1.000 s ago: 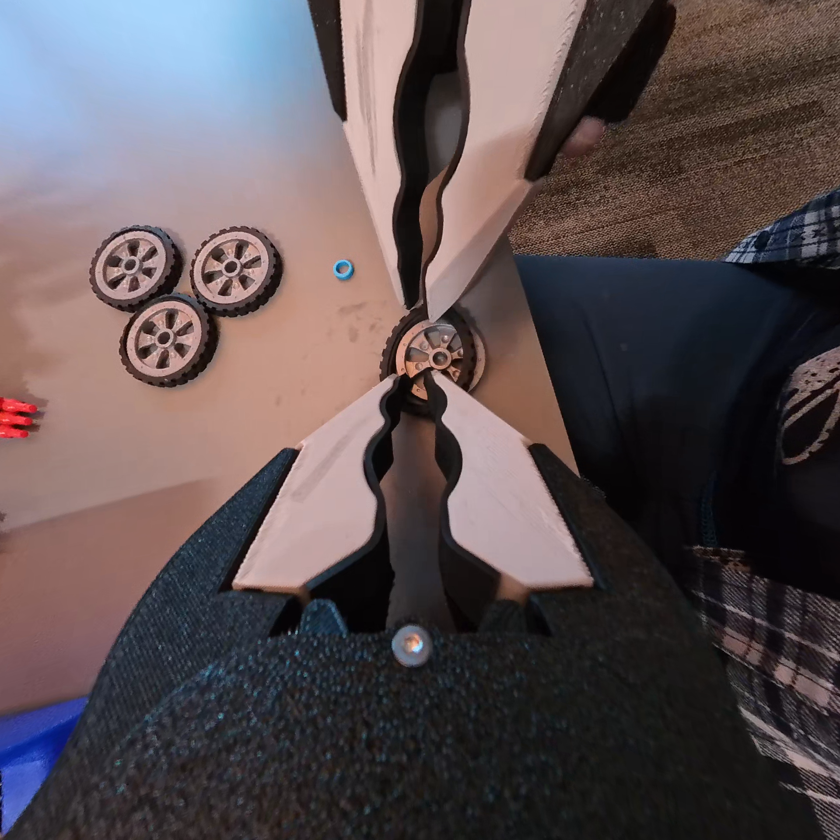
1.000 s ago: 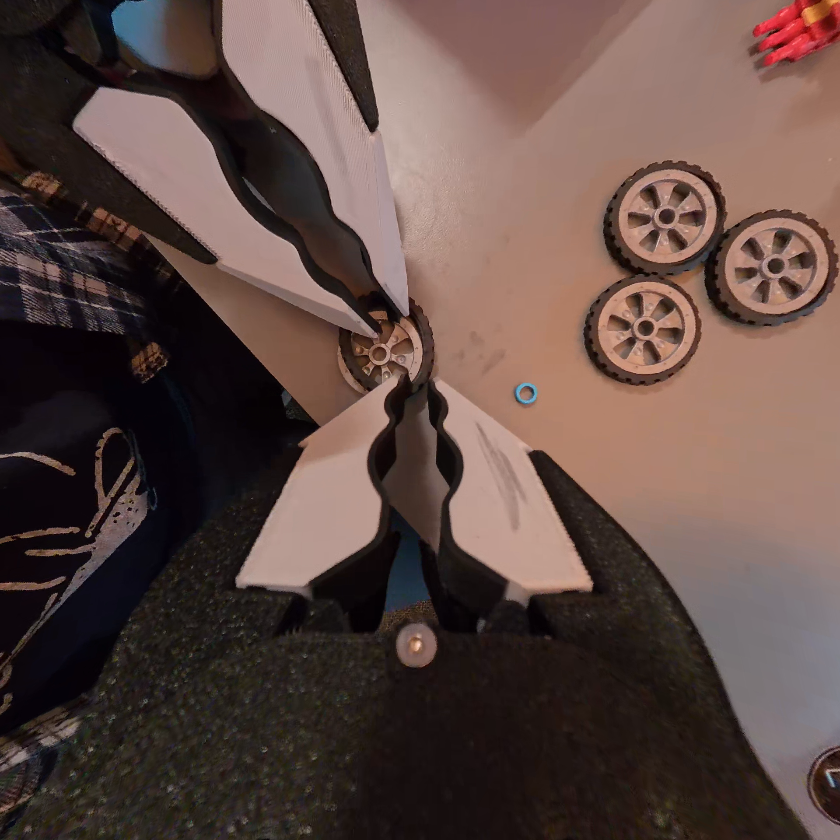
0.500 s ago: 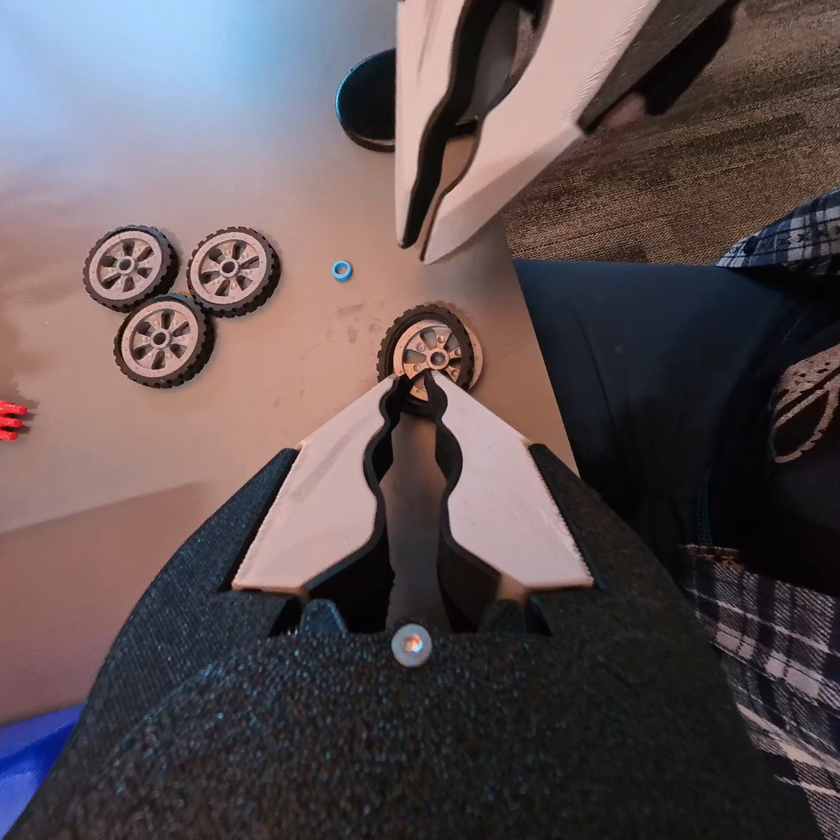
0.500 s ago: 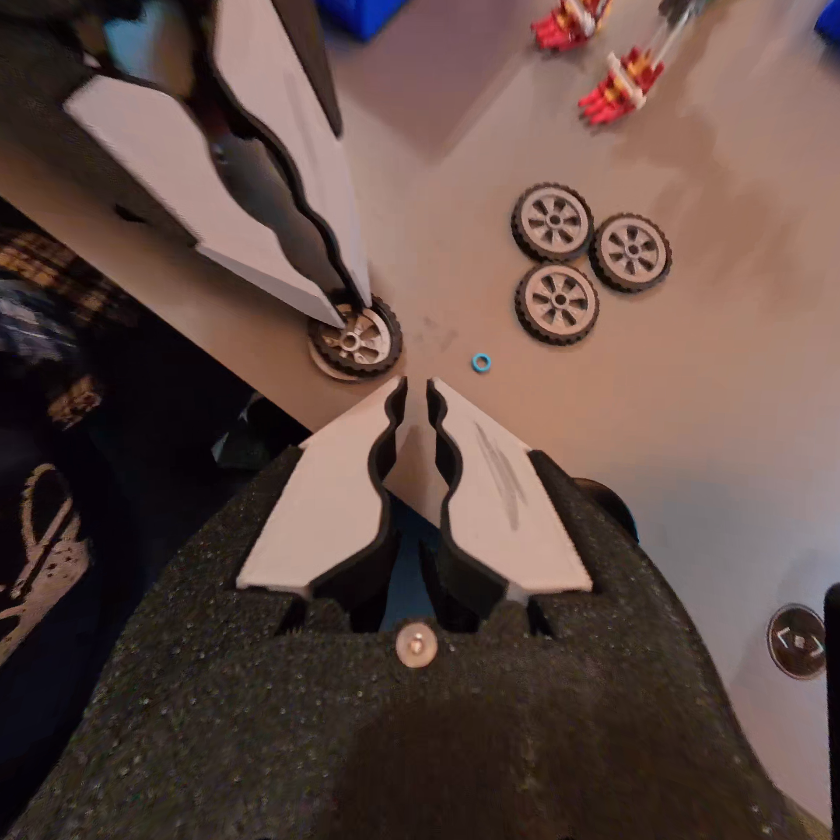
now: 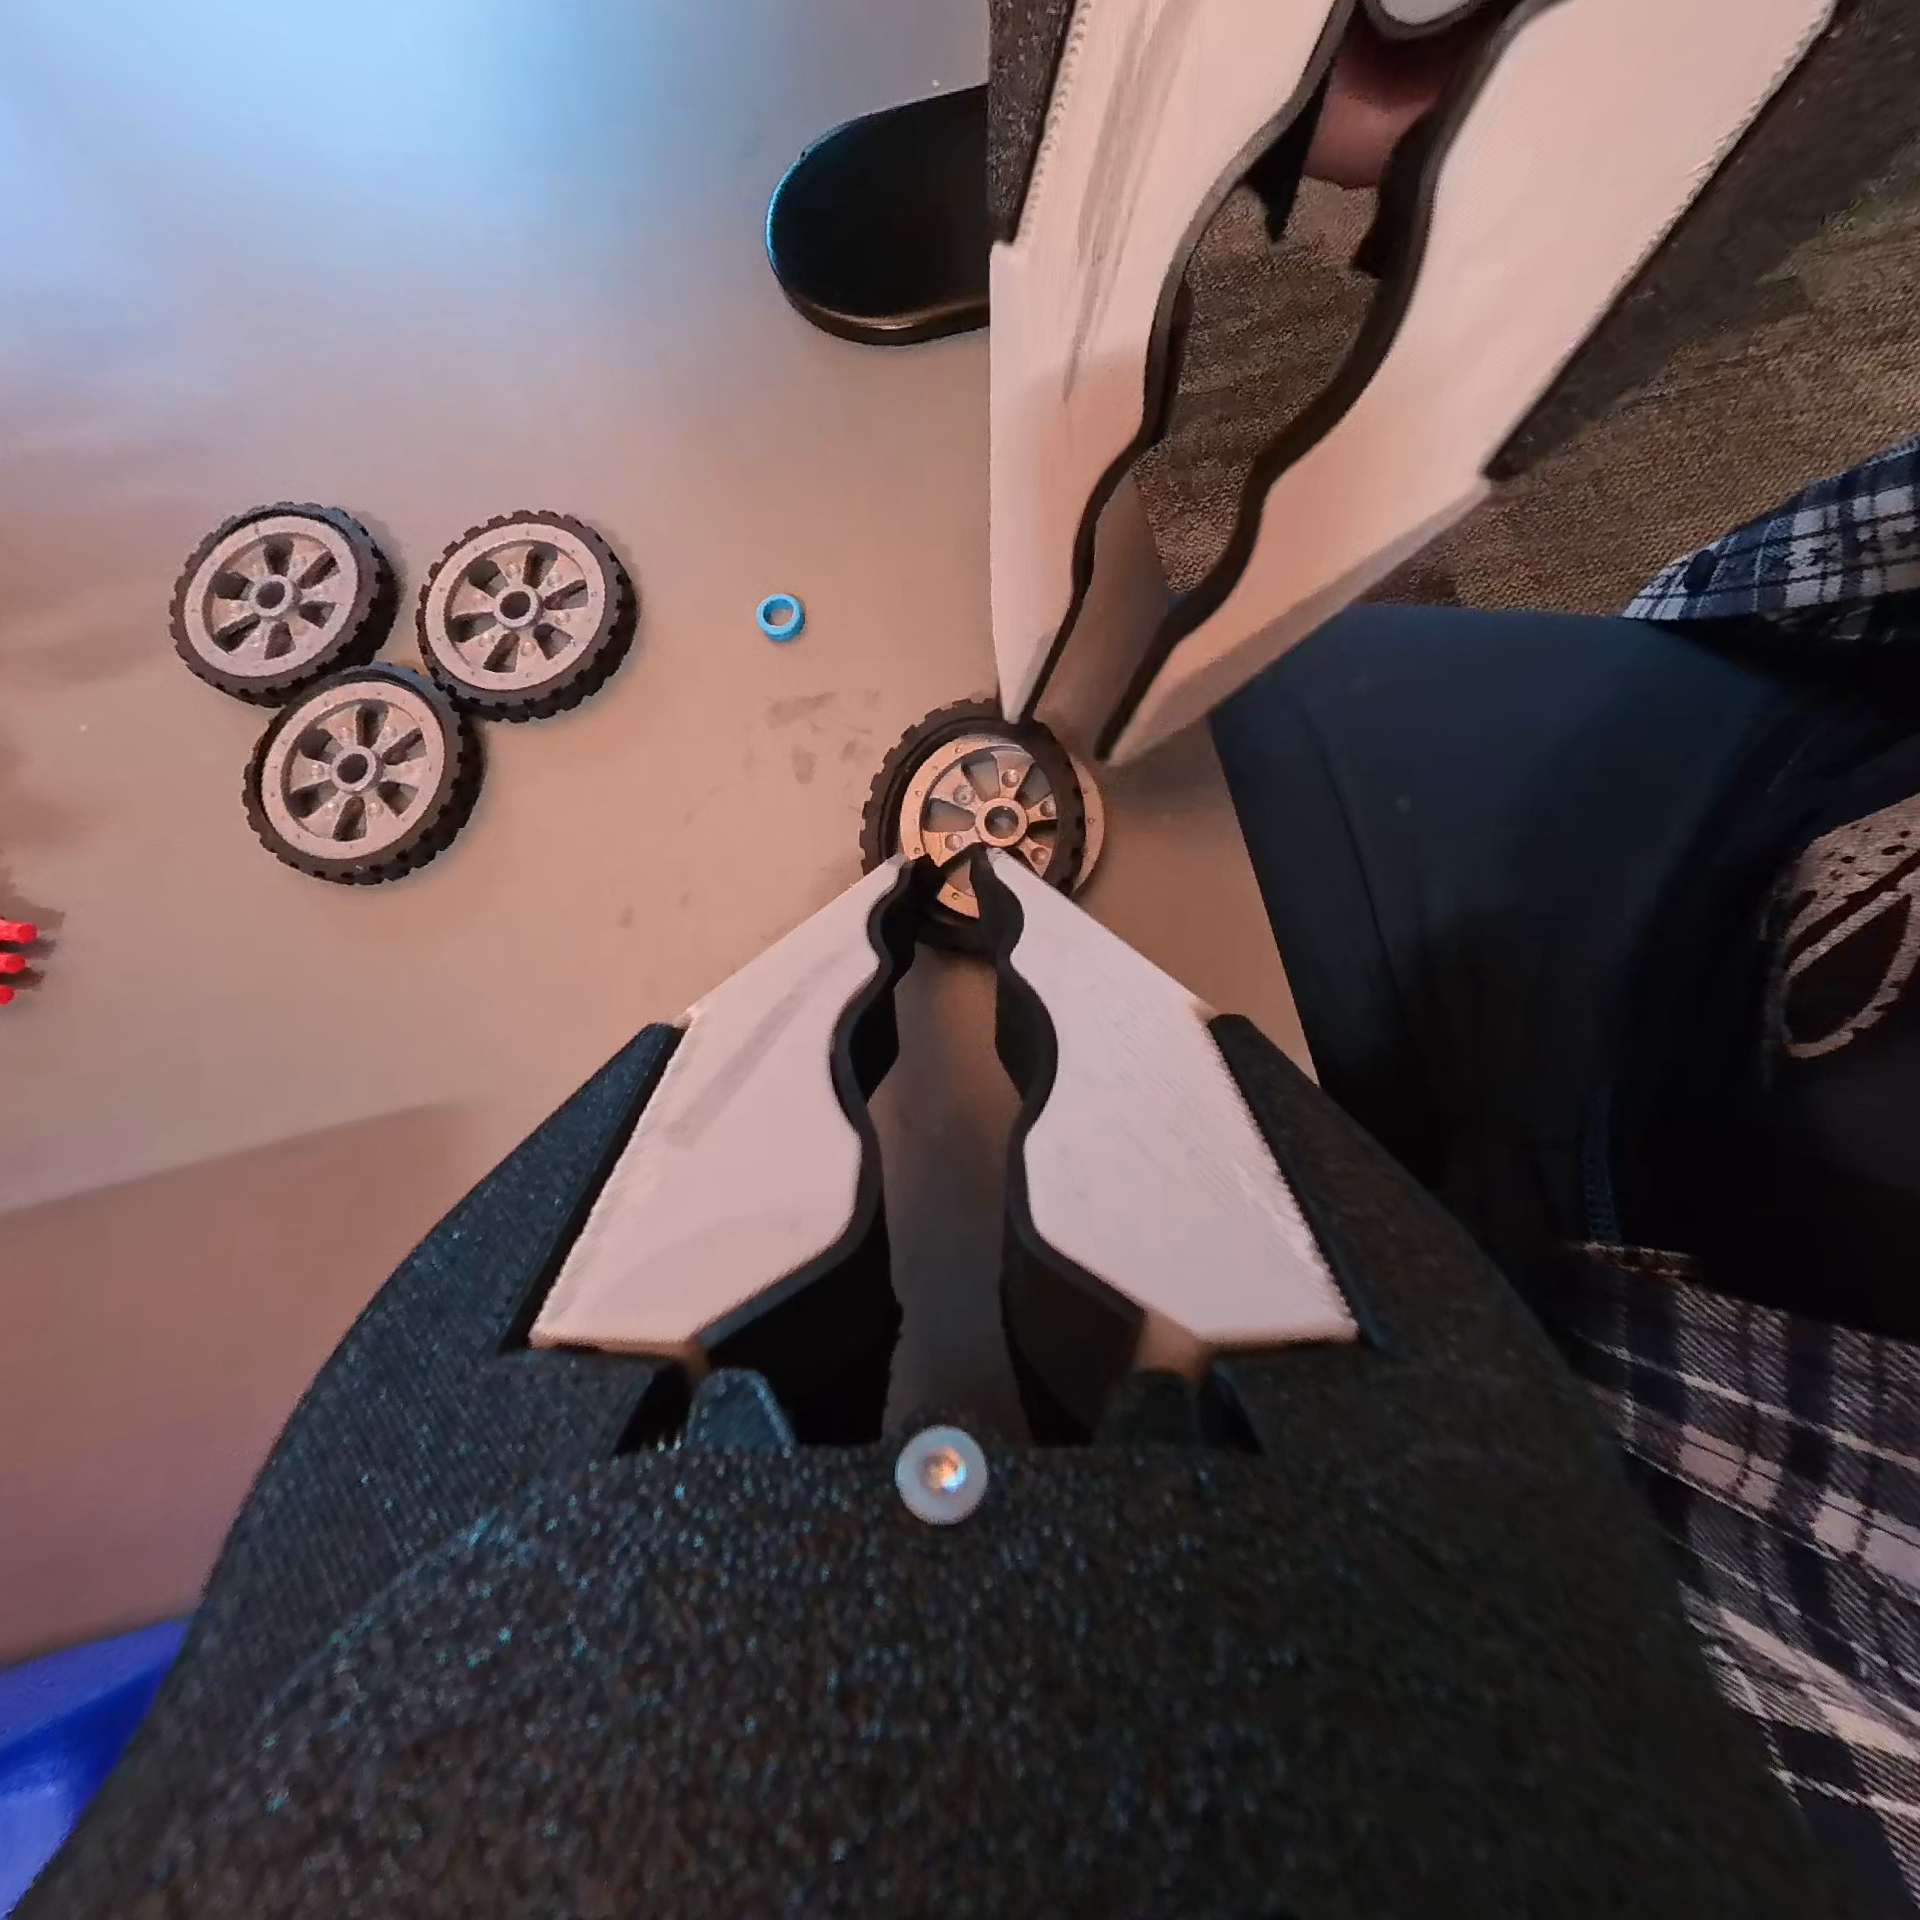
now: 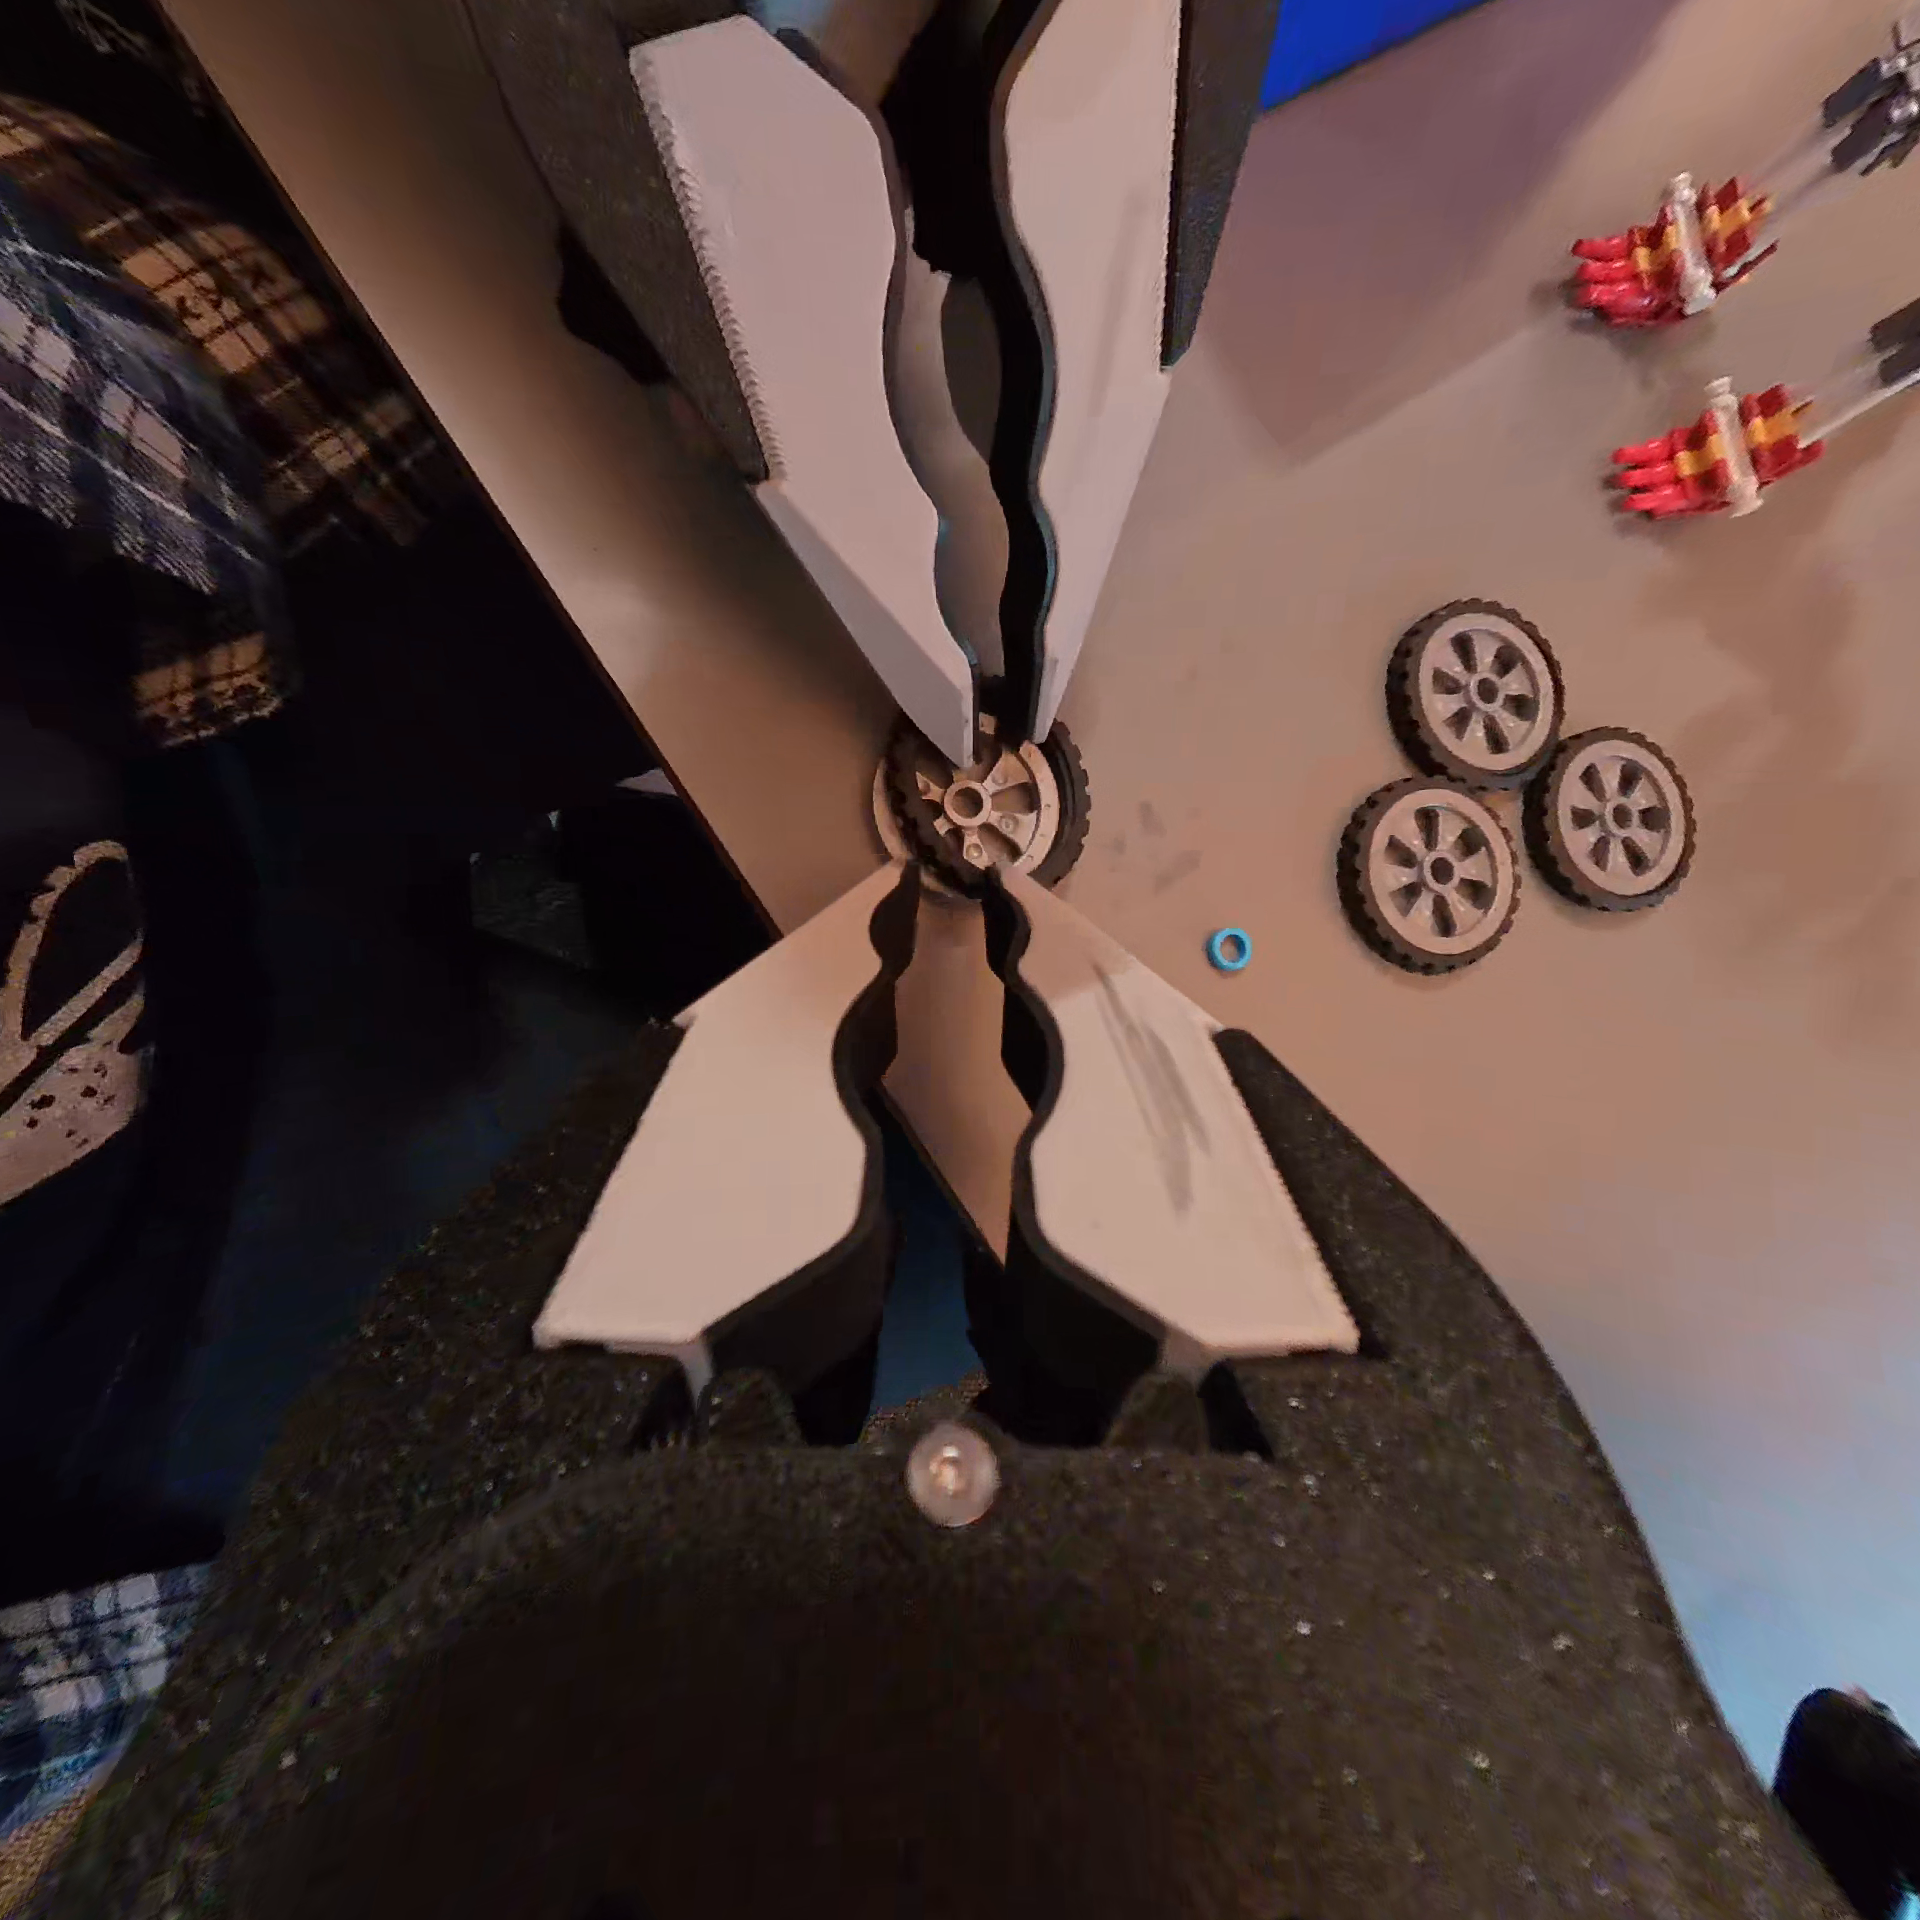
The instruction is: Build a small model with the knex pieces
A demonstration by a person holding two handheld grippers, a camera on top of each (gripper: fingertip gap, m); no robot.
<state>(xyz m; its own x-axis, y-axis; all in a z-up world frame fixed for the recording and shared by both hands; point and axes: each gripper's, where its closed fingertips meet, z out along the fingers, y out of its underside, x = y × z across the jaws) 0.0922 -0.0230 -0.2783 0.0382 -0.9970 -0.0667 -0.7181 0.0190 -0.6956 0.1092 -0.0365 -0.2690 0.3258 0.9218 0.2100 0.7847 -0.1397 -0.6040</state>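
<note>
Two grippers meeting at a toy wheel (image 5: pixel 985 821) at the table (image 5: pixel 623 312) edge.
The left gripper (image 5: pixel 948 864) is nipping the wheel's rim, nearly closed; the right gripper (image 6: pixel 951 888), slightly apart, is touching its opposite edge, grip unclear.

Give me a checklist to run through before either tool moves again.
1. Left tool pinching the wheel by its rim: ok.
2. Right tool tips at the wheel's opposite side: ok.
3. Right tool clamped on the wheel: cannot tell.
4. Wheel well in from the table edge: not ok, it sits right at the edge.
5. Blue ring and three other wheels apart from both tools: ok.
</note>
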